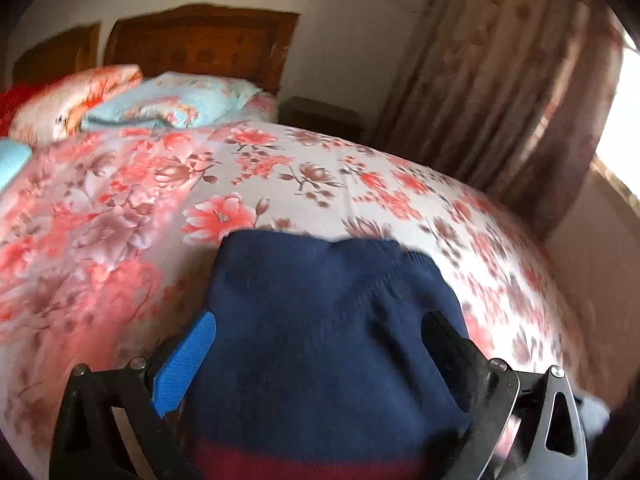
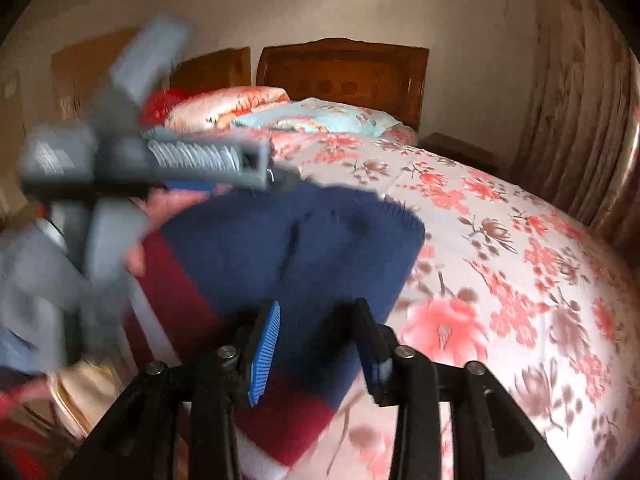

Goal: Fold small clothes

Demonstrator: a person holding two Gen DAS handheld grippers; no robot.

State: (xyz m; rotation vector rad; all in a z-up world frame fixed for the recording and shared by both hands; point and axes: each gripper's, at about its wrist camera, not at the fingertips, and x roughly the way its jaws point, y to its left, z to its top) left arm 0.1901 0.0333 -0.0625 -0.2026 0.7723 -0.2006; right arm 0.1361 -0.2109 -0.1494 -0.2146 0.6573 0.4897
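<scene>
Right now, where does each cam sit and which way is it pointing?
Left wrist: on the left hand-held gripper, facing the wooden headboard across the floral bed; its fingers flank the navy sweater.
Right wrist: on the right hand-held gripper, same heading; its fingers straddle the sweater, with the blurred left hand-held gripper at left.
Shared: sweater, bed, headboard, curtain.

The left gripper [image 1: 320, 344] has its jaws spread wide with knit fabric filling the gap between them. The right gripper [image 2: 318, 320] also holds fabric between parted jaws.
</scene>
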